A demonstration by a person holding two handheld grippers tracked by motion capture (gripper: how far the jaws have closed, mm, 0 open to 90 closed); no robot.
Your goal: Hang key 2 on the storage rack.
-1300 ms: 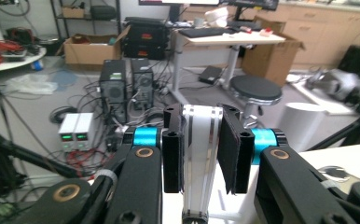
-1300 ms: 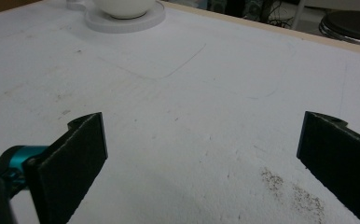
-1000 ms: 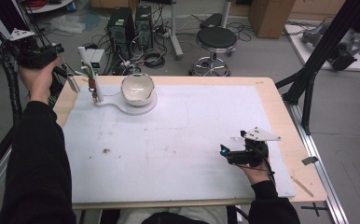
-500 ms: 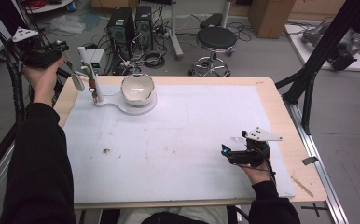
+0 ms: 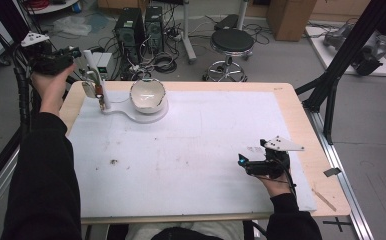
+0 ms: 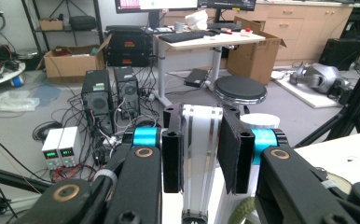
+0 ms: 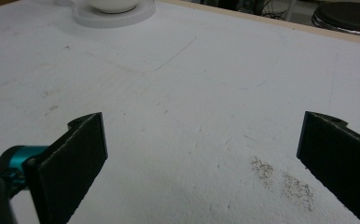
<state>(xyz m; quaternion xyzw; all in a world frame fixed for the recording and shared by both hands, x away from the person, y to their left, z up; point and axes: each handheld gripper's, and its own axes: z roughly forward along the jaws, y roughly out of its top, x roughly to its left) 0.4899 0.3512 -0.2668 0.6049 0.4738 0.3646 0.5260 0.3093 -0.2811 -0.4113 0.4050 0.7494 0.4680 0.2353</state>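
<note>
Since a second ago my left gripper [image 5: 83, 75] has lifted a little higher beside the white post [image 5: 102, 95], while my right gripper [image 5: 248, 165] has stayed where it was, far from the bowl [image 5: 147, 94] at the near right of the table [image 5: 291, 115]. In the left gripper view the left jaws stand on both sides of a white slotted upright piece [image 6: 201, 154]; they look nearly pressed on it, but I cannot tell if they really pinch it. The right jaws are spread wide over the bare white mat [image 7: 178, 93]. The bowl sits on its white base [image 5: 131, 110], just beside the post. I think I should keep the left gripper straight and move slowly, so the base does not slide.
</note>
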